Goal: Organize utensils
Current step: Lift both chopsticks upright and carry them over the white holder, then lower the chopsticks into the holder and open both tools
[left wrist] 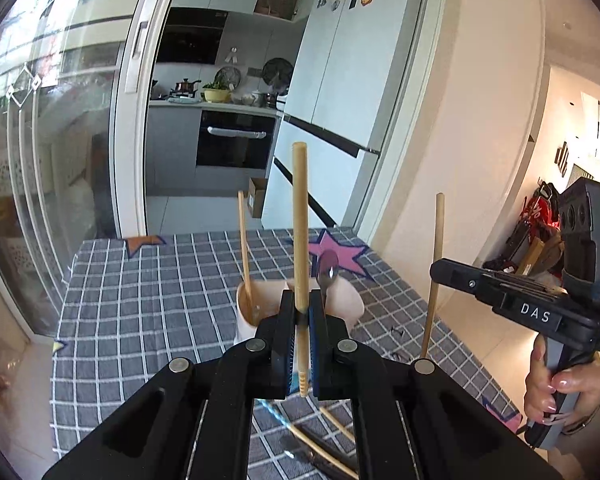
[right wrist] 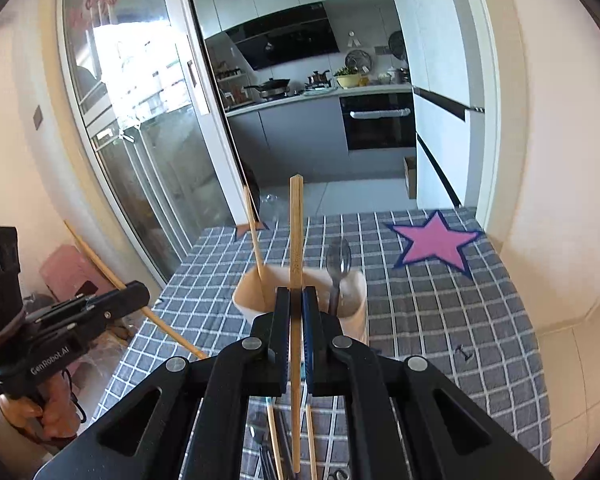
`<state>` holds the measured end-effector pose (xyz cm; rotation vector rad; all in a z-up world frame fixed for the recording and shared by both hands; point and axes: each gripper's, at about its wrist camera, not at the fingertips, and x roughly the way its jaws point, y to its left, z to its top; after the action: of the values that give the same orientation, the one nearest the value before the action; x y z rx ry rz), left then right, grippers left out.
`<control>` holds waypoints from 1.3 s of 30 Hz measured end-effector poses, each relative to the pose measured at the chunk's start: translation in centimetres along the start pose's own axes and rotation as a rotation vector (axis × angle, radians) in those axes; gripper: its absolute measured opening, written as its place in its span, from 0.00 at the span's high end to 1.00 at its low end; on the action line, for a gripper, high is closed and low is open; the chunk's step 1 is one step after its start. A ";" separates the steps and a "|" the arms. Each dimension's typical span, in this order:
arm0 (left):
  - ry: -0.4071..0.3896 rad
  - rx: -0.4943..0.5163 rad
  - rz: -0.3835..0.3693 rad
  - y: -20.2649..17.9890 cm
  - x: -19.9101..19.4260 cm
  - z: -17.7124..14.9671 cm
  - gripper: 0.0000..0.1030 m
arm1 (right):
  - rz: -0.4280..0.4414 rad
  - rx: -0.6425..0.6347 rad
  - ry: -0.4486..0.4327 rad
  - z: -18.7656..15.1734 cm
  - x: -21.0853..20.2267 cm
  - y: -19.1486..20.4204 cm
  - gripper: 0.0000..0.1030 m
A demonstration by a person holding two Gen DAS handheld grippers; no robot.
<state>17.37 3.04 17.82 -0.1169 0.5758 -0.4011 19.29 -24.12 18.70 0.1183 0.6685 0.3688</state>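
My left gripper (left wrist: 301, 312) is shut on a round wooden chopstick (left wrist: 300, 220) that stands upright above the table. My right gripper (right wrist: 296, 300) is shut on a flat bamboo chopstick (right wrist: 296, 232), also upright. Just beyond both sits a beige utensil holder (right wrist: 356, 304), with one chopstick (right wrist: 255, 240) leaning in its left side and a metal spoon (right wrist: 339, 258) in its right side. The holder (left wrist: 246, 316) is partly hidden behind my left jaws. Each view shows the other gripper off to the side: the right gripper (left wrist: 438, 270) and the left gripper (right wrist: 138, 292).
A grey checked tablecloth (right wrist: 440, 320) with a pink star (right wrist: 436, 242) covers the table. More chopsticks and dark utensils (right wrist: 274, 440) lie near the front, under my grippers. A glass sliding door (left wrist: 60, 160) is on the left, a wall on the right, a kitchen behind.
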 end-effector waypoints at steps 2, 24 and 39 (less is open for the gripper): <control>-0.021 0.013 0.006 -0.2 0.1 1.3 0.63 | 0.003 -0.002 -0.010 1.0 0.2 0.1 0.94; 0.015 0.016 0.076 1.2 9.4 5.3 0.63 | -0.067 0.048 -0.153 8.7 9.2 -1.3 0.94; 0.074 0.058 0.163 0.8 14.3 0.7 0.63 | -0.064 0.165 -0.030 2.9 14.3 -5.8 0.94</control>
<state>28.97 -1.95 11.00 0.0010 0.6408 -0.2641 33.13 -24.15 11.36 0.2581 0.6710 0.2494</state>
